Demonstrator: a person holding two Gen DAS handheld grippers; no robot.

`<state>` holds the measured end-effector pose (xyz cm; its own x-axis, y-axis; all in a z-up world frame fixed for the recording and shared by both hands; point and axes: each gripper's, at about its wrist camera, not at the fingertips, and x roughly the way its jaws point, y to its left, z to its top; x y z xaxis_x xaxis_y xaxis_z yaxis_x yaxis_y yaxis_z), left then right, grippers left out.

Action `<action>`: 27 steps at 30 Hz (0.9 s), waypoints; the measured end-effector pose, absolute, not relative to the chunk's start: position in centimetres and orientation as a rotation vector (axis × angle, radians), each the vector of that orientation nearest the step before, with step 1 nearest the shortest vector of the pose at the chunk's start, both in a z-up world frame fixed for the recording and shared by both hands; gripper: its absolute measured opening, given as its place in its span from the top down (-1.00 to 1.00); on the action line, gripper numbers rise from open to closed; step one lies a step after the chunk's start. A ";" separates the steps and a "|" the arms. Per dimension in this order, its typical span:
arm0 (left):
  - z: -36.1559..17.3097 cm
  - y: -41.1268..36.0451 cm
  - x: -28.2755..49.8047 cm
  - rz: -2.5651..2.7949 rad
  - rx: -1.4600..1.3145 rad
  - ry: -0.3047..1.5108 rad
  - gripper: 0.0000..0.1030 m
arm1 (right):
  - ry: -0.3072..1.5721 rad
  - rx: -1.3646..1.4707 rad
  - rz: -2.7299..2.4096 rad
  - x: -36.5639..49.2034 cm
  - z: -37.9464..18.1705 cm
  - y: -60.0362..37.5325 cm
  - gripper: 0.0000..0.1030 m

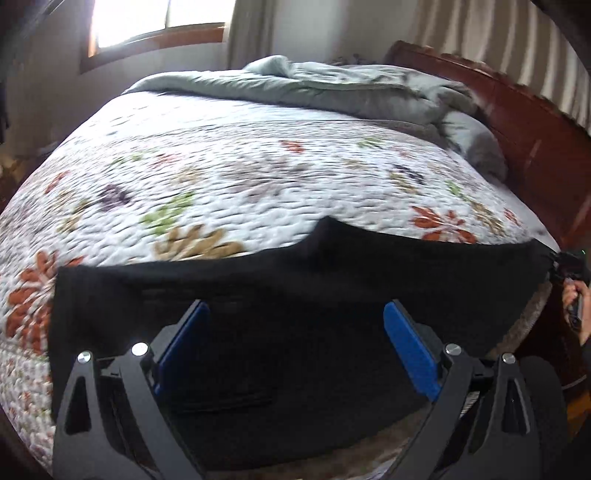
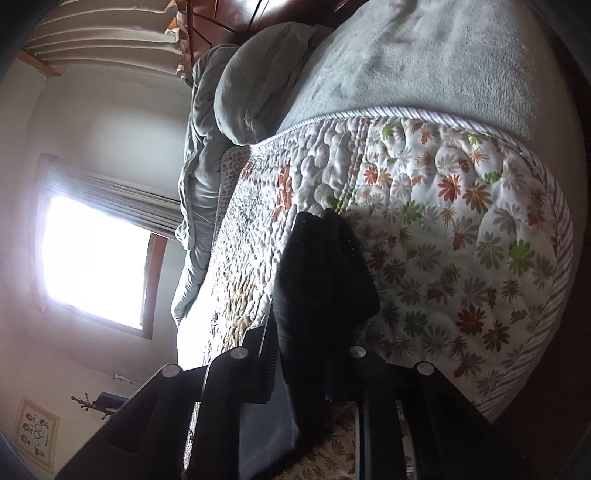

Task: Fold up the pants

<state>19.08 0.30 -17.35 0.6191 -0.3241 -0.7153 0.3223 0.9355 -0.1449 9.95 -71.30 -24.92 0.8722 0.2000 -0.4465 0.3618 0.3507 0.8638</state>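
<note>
Black pants (image 1: 295, 266) lie spread across the near part of a bed, their far edge stretched from left to right. My left gripper (image 1: 297, 306) hovers over the middle of them, blue pads (image 1: 410, 347) wide apart and open, pressing nothing. At the right edge of the left wrist view, my right gripper (image 1: 570, 266) pinches the pants' right corner, with a hand behind it. In the right wrist view, which is rolled sideways, a bunch of the black pants (image 2: 325, 266) sticks out between the fingers of my right gripper (image 2: 314, 332), which is shut on it.
A white floral quilt (image 1: 221, 166) covers the bed. A rumpled grey blanket (image 1: 332, 85) is heaped at the far end by the dark wooden headboard (image 1: 517, 122). A bright window (image 1: 155, 22) is beyond the bed. The quilt's striped edge (image 2: 546, 192) borders the grey blanket (image 2: 424, 66).
</note>
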 end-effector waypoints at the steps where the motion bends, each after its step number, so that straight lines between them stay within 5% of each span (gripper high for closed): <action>1: -17.6 -1.0 19.0 -0.399 0.008 0.828 -0.84 | 0.537 1.223 -0.117 9.8 -24.9 -71.2 0.61; 10: -22.1 -8.8 18.0 -0.496 0.175 0.853 -0.84 | 0.555 1.208 -0.178 10.1 -24.1 -71.0 0.63; 27: -25.8 -8.3 17.8 -0.445 0.185 0.900 -0.92 | 0.482 1.007 -0.195 11.0 -13.4 -66.0 0.65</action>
